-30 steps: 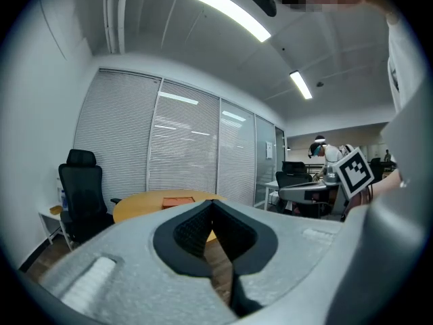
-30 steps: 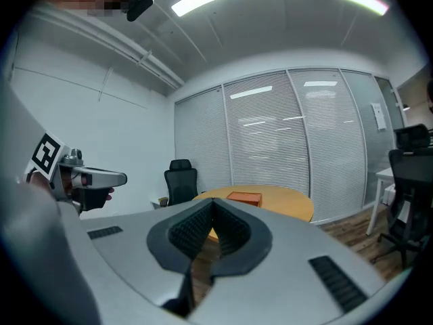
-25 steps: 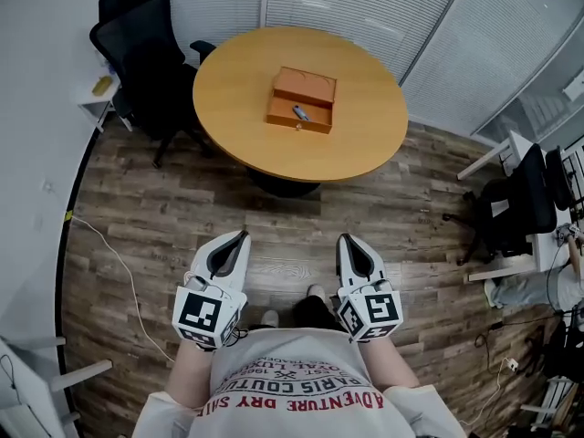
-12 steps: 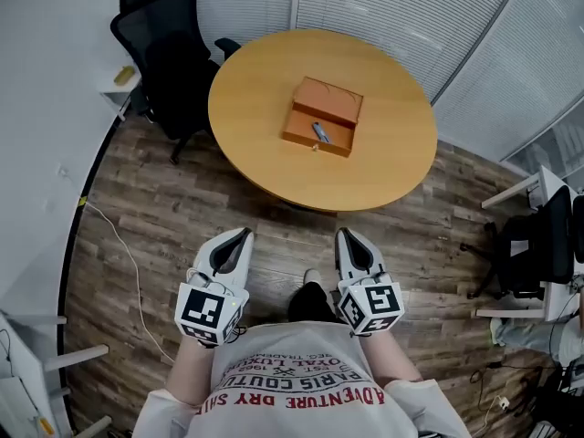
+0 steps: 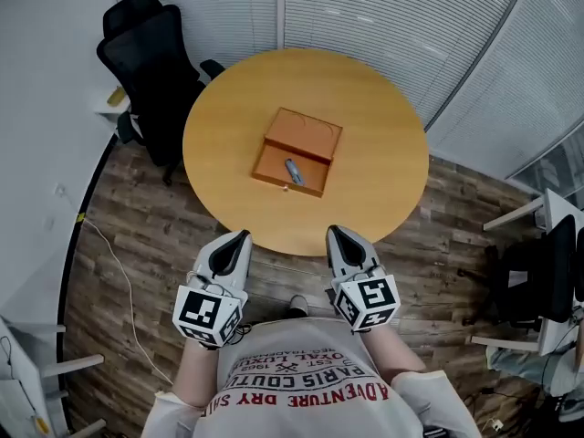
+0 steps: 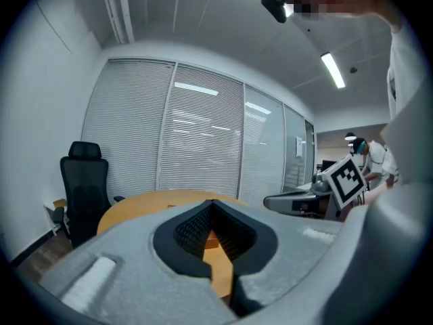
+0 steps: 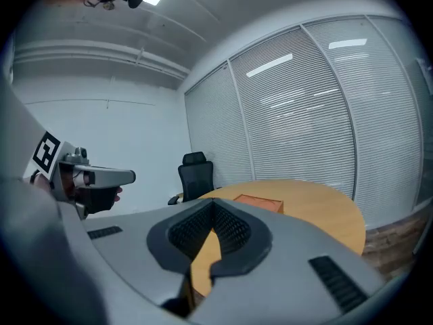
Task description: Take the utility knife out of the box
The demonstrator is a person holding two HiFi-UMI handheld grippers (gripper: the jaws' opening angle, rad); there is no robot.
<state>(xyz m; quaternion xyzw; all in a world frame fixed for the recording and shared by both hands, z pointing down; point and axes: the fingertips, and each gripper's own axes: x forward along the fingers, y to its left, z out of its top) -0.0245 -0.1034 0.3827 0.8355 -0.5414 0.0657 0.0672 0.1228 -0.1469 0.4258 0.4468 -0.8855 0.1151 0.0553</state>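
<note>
Knife (image 5: 293,171) lies in the open box (image 5: 308,133) at frame centre, above both claws, long axis tilted upper-left. Left gripper (image 5: 243,235) and right gripper (image 5: 334,231) are clenched, empty — the right looks marginally nearer.

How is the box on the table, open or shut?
Open: the box has its lid folded back, with the utility knife showing inside.

Round wooden table (image 5: 383,153), black office chair (image 5: 151,62), wood-plank floor (image 5: 155,245), white blinds (image 5: 383,16)
</note>
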